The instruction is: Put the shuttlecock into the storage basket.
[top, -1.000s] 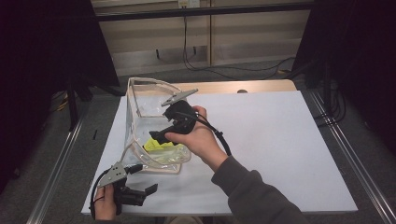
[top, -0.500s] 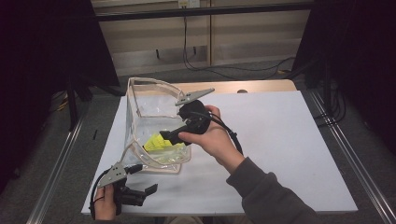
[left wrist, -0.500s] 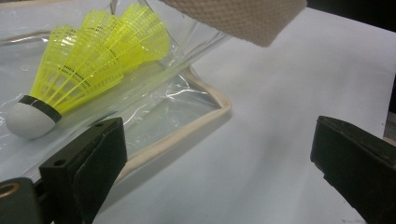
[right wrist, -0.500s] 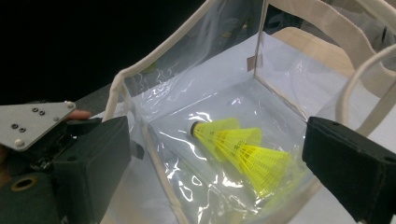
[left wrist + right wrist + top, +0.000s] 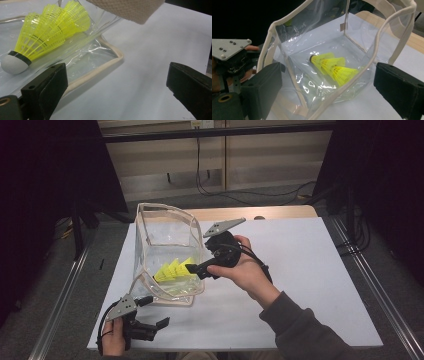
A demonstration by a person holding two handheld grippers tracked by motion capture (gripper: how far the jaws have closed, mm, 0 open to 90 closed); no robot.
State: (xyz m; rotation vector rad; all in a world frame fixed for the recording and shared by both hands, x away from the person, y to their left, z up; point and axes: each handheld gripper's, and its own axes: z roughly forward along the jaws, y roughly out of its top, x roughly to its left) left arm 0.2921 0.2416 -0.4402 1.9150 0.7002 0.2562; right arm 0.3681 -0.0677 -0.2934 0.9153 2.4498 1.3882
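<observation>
— What's the biggest thing in front of the person?

— The table [image 5: 310, 270], covered with a white sheet, its wooden edge showing at the far side. On it stands a clear plastic bag with cream fabric trim [image 5: 165, 225], open at the top, on the left half of the sheet.

— And inside it?

— Three yellow plastic shuttlecocks [image 5: 172, 269], nested one into another, lying on the bag's floor. In the left gripper view the white cork tip with its black band points away from the bag's near corner.

— Anything in the way of them?

— The bag's transparent wall and its cream rim stand between each gripper and the shuttlecocks. In the right gripper view the rim runs across, right in front of the gripper.

— Where's the right gripper [image 5: 192, 269]?

— Held at the bag's right side, low against the wall, pointing at the shuttlecocks from outside. Its fingers [image 5: 264, 87] are spread wide and hold nothing.

— And the left gripper [image 5: 159, 324]?

— At the near left edge of the table, just beside the bag's near corner, apart from it. Its fingers [image 5: 47, 90] gape wide as well, with only bare white sheet between them.
</observation>
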